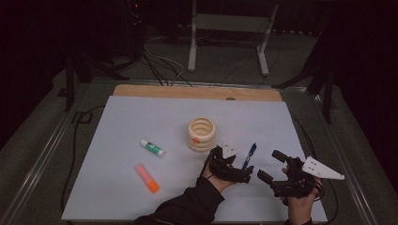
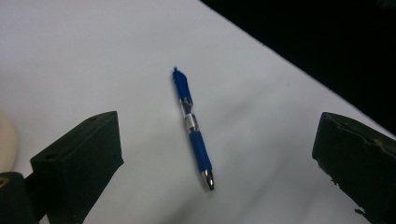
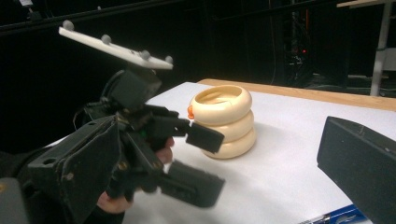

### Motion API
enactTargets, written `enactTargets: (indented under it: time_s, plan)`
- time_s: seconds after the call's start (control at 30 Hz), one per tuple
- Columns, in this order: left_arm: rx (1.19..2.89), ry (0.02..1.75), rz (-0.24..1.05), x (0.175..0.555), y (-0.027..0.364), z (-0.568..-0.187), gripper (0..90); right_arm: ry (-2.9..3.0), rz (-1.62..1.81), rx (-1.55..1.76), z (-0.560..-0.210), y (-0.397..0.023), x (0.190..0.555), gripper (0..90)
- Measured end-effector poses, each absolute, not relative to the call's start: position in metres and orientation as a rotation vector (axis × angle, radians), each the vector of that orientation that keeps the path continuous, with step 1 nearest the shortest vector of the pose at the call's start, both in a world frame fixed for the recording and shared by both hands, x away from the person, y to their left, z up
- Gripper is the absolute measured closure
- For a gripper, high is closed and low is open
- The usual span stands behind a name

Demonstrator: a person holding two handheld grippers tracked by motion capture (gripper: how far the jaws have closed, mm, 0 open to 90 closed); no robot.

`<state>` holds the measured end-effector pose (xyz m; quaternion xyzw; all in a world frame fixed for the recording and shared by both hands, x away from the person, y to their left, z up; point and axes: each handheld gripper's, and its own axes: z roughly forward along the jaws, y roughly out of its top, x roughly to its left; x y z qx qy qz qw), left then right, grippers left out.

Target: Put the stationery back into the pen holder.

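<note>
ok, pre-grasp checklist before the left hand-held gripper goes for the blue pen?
1. Left hand-held gripper jaws open: ok, set wide apart.
2. Blue click pen with silver tip between the jaws in the left gripper view: ok, roughly centred.
3. Pen lying flat and free on the white sheet: ok, nothing touching it.
4. Right hand-held gripper clear of the pen: ok, open and off to the side.
5. Cream ribbed ring-stack holder out of the approach path: ok, apart from the pen.
6. Height above the sheet: cannot tell.

Blue pen (image 2: 192,127) with clear middle band, silver tip, lying flat on white table sheet
</note>
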<state>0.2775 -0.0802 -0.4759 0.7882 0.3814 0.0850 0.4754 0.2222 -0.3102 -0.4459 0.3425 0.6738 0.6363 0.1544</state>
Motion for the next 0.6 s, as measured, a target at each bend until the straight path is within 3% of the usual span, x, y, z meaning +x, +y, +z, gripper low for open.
enactTargets:
  time_s: [0.4,0.47,0.6]
  plan:
    - [2.003,0.961,0.205,0.280,-0.097,-0.496,8.3,1.929,1.830,0.983,-0.446,-0.311,0.222,0.0]
    - [2.022,0.966,0.206,0.282,-0.101,-0.499,15.5,1.929,1.829,0.980,-0.446,-0.311,0.222,0.0]
    - [2.038,0.979,0.196,0.285,-0.105,-0.502,21.5,1.927,1.832,0.984,-0.446,-0.311,0.222,0.0]
